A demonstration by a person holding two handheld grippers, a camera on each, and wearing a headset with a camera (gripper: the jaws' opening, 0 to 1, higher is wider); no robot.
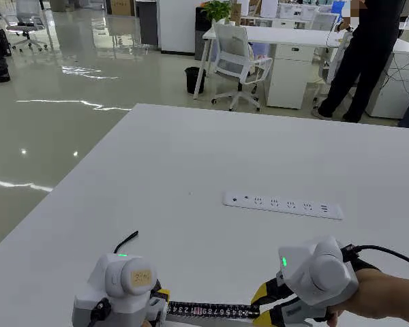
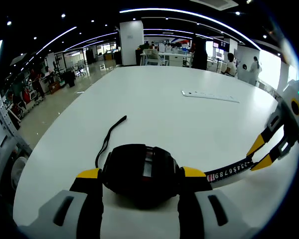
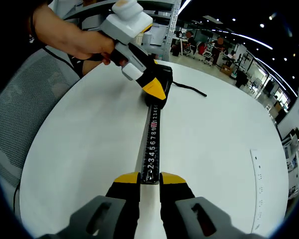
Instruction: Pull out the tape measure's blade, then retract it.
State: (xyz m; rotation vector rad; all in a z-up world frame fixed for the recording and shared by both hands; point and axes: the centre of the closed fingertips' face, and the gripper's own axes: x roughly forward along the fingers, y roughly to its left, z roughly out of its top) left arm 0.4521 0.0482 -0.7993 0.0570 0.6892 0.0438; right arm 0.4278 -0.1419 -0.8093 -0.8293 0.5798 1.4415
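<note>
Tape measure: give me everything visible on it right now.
The tape measure has a black case, looks plastic, clamped between the left gripper's yellow-tipped jaws on the white table. A black strap trails from it. Its blade, printed with numbers, is partly out, running straight, its end pinched by the right gripper.

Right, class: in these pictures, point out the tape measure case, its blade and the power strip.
tape measure case (image 2: 142,172): left gripper view, middle of its black body.
blade (image 3: 152,144): right gripper view, numbered stretch about halfway along.
power strip (image 1: 283,205): head view, middle of its white top face.
</note>
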